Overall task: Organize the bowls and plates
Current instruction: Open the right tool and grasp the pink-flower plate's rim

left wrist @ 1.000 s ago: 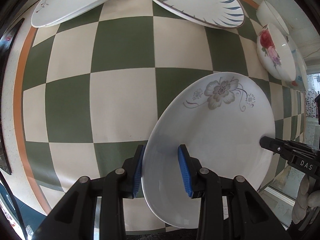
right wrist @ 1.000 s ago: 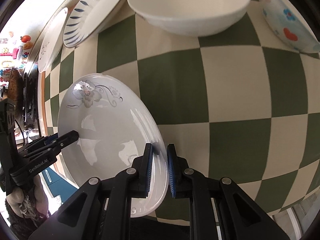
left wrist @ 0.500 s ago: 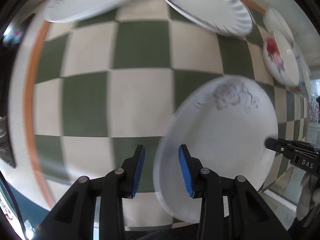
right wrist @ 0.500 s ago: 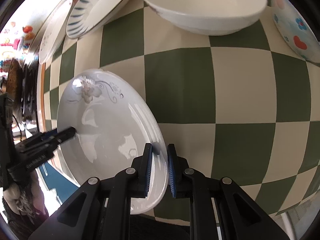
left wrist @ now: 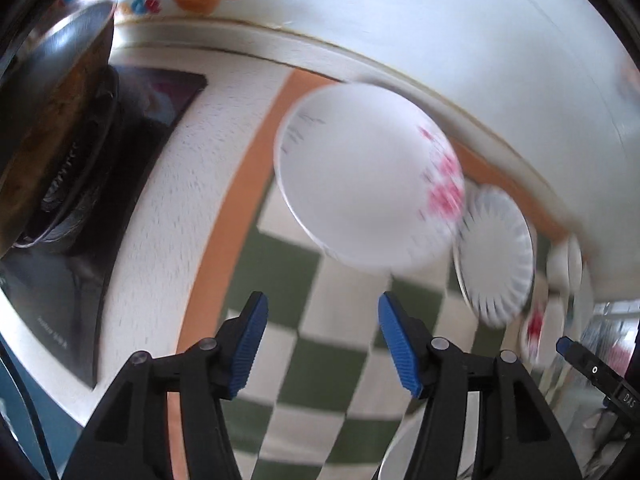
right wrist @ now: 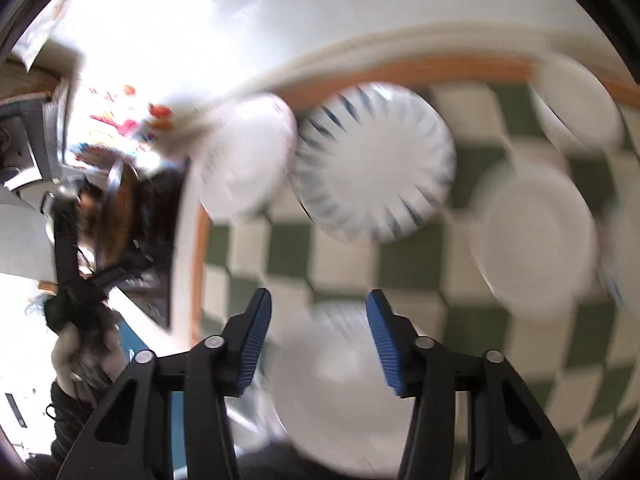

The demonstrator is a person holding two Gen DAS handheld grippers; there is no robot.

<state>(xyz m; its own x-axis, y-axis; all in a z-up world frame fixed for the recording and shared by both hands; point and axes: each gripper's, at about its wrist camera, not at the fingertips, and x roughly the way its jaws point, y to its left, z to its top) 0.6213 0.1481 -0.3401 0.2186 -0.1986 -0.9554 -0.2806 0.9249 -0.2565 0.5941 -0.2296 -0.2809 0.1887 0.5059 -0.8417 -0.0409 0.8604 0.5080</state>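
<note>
With both jaw pairs just opened and empty, your left gripper [left wrist: 320,342] has the pink-flowered plate [left wrist: 368,184] directly above-centre, nearer than your right gripper [right wrist: 318,342], which faces the blue-rimmed plate [right wrist: 374,164].

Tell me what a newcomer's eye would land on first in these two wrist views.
The green and cream checkered cloth dominates, strewn with white dishes. Most striking are the blue-petal plate near its orange far edge and the pink-flowered plate at the cloth's corner by the black stove. Both the left gripper and the right gripper hang open with nothing between their blue pads, having just opened; a plain white plate lies below the right one.
</note>
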